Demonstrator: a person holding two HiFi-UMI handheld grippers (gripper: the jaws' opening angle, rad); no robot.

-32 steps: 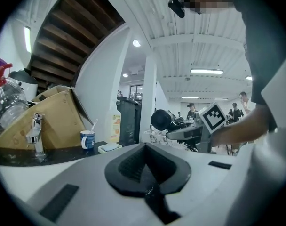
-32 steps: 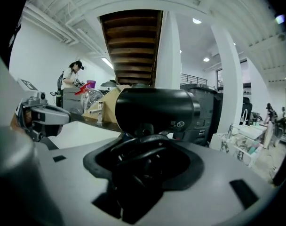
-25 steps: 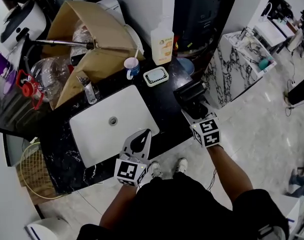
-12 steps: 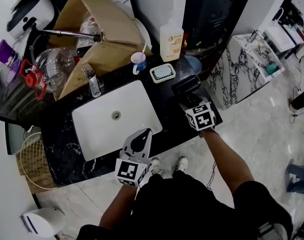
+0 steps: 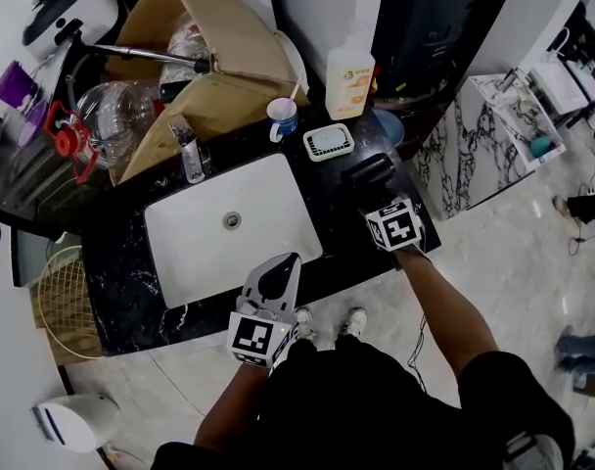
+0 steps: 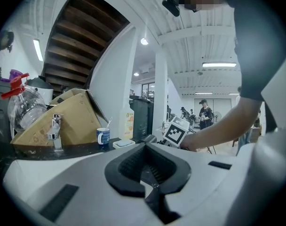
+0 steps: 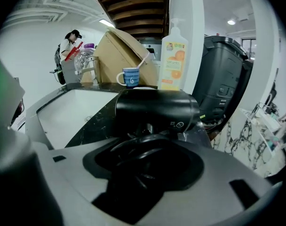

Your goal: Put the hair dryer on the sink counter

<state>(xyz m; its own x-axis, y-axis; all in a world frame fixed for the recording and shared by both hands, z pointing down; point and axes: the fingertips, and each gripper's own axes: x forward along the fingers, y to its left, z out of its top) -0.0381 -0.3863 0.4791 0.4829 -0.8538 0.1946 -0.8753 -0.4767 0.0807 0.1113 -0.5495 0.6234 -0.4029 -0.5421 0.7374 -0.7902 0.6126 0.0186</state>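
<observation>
Hair dryer at the sink counter (image 5: 133, 297), right of the white basin (image 5: 185, 253)

The step would go best by lowering the hair dryer (image 5: 368, 171) flat onto the bare black strip at centre right, clear of the basin edge and the soap dish (image 5: 329, 142) above, letting go only once the barrel lies steady. Whether it touches yet I cannot tell. The right gripper (image 5: 376, 197) is clamped on its handle, while the left gripper (image 5: 279, 274), lower centre, has its jaws together on nothing.
</observation>
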